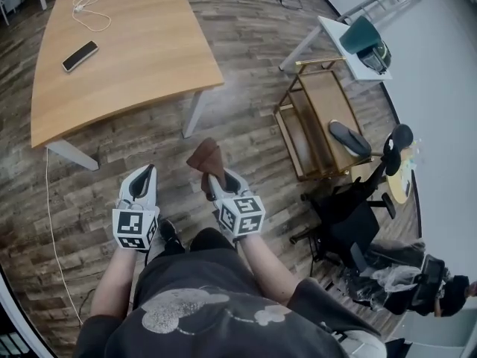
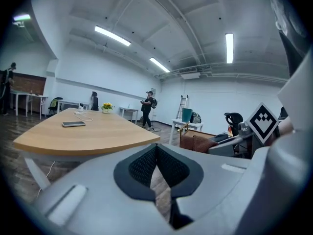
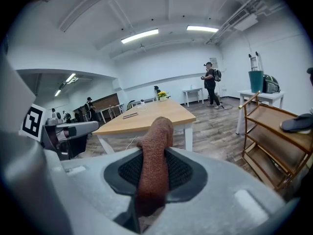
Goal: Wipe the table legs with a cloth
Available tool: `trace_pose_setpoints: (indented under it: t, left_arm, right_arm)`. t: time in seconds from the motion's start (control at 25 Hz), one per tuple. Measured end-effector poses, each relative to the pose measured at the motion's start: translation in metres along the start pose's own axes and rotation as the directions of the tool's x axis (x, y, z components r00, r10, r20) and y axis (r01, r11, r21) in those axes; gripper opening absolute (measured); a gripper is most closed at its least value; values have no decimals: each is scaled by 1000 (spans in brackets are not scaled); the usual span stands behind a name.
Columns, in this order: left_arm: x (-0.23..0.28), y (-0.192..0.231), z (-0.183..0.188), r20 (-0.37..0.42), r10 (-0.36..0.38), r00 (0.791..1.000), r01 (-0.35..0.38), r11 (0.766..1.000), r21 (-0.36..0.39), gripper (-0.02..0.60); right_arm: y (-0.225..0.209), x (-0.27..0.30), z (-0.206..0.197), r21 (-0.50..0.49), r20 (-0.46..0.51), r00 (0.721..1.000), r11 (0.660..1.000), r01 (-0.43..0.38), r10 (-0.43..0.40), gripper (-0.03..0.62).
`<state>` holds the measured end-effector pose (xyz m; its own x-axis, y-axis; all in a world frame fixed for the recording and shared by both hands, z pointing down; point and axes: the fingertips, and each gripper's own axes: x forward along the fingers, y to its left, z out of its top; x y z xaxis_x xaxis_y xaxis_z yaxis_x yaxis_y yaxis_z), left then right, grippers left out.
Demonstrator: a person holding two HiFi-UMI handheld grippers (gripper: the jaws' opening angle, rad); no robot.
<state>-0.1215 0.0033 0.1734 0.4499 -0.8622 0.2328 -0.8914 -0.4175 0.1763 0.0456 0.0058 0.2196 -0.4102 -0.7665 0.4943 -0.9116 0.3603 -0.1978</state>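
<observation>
Wood-plank floor (image 1: 246, 66) beside table (image 1: 141, 51), right gripper (image 1: 213, 177) clamping brown cloth (image 1: 205, 155) — left gripper (image 1: 145, 173) jaws together

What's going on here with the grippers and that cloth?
A person stands by a wooden table with a gripper in each hand. The right gripper is shut on a brown cloth; the left gripper is shut and empty. Both are held short of the nearest white leg, so no wiping is under way.
</observation>
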Motion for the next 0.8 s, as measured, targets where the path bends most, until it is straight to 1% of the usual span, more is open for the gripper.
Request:
trace_pose_setpoints:
  t: [0.16, 0.24, 0.4, 0.64, 0.8]
  left_arm:
    - [15, 6, 4, 4, -21, 1000, 21, 1000, 10, 18]
    - [25, 11, 5, 5, -25, 1000, 25, 1000, 11, 18]
    - [45, 14, 2, -11, -38, 999, 38, 999, 36, 18]
    - [73, 26, -5, -37, 19, 999, -19, 1000, 10, 18]
    - [105, 33, -12, -42, 28, 999, -29, 1000, -9, 20]
  right_arm:
    - [-4, 12, -2, -6, -23, 1000, 1000, 15, -16, 86]
    - [-6, 22, -4, -12, -36, 999, 1000, 15, -15, 86]
    - [-13, 51, -7, 0, -67, 998, 1000, 3, -3, 86]
    - [-33, 108, -5, -9, -103, 994, 1000, -30, 29, 86]
    - [-61, 152, -2, -4, -127, 991, 999, -47, 46, 86]
